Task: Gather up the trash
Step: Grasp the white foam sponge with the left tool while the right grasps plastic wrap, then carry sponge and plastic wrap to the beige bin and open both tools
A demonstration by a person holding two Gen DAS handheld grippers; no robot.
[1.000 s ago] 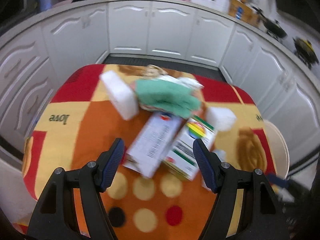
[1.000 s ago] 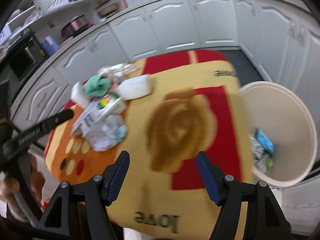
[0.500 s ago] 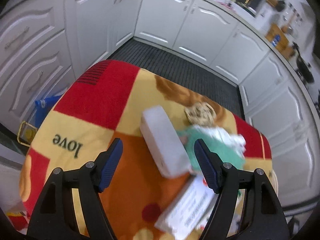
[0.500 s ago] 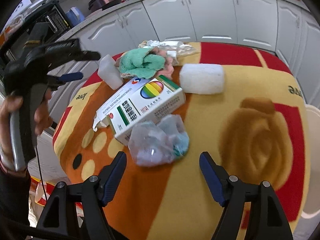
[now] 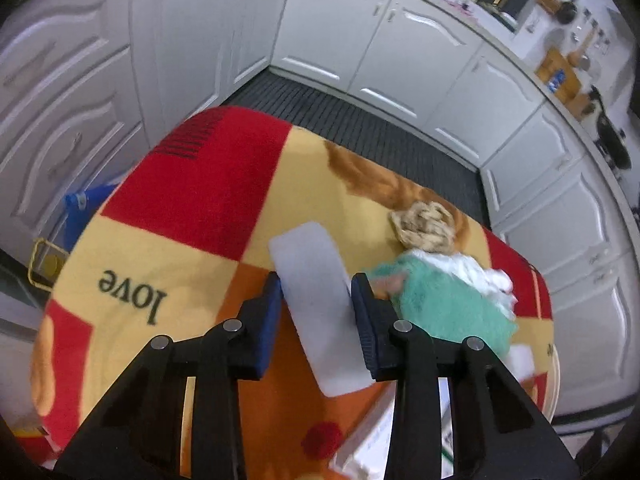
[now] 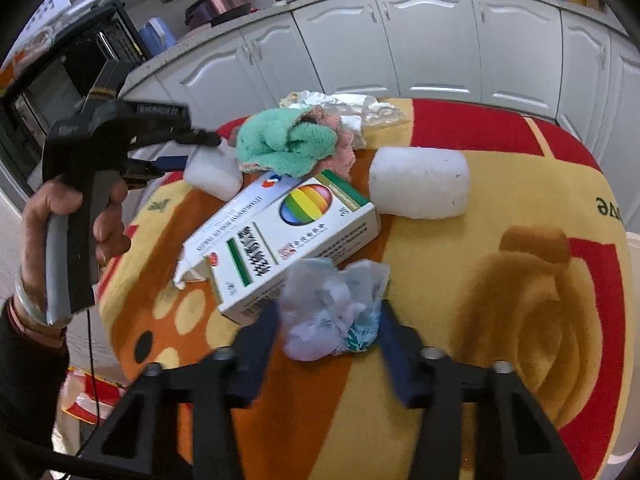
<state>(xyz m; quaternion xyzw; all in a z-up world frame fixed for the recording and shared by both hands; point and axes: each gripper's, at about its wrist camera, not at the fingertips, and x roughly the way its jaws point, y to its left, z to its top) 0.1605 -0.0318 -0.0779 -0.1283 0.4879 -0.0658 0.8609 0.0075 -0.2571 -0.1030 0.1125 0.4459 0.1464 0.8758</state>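
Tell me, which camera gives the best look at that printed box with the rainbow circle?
The right wrist view: the rainbow box lies whole on the patterned cloth, label up, beside a crumpled plastic bag. The left wrist view catches only a white corner at the bottom edge, behind the fingers.

Tablecloth (image 6: 500, 280) is showing red, yellow and orange blocks with dots — a brown rose too. Towel (image 6: 280, 144) is looking mint green, the foam blocks (image 6: 420, 188) plain white, the box (image 6: 288, 236) white with a rainbow circle — cabinets (image 5: 360, 48) white.
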